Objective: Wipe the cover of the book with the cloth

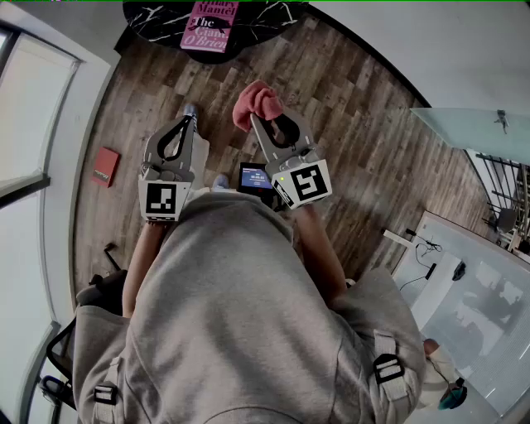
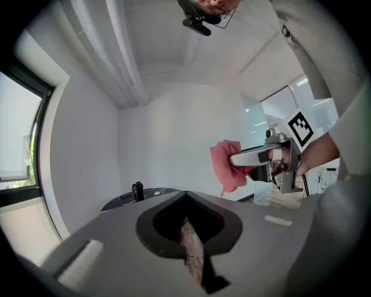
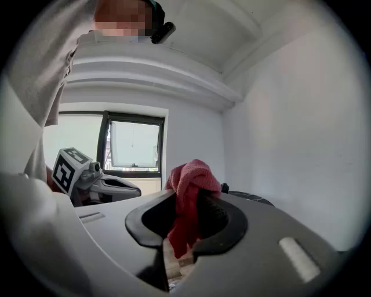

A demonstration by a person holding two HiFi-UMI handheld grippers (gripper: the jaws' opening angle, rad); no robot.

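Note:
A pink book (image 1: 209, 26) lies on a dark marble table (image 1: 157, 21) at the top of the head view. My right gripper (image 1: 263, 113) is shut on a pink-red cloth (image 1: 256, 103), bunched at its tip; that cloth (image 3: 188, 197) hangs between the jaws in the right gripper view. My left gripper (image 1: 187, 120) is shut with nothing in it, held level beside the right one. Both grippers are held over the wooden floor, short of the table. In the left gripper view the right gripper (image 2: 232, 159) and the cloth (image 2: 225, 165) show at the right.
A small red book (image 1: 104, 166) lies on the wooden floor at the left. A window (image 3: 133, 148) fills the wall on the left. A glass-topped desk (image 1: 464, 128) and a white table (image 1: 451, 281) stand at the right. A small black object (image 2: 137, 190) sits on the marble table.

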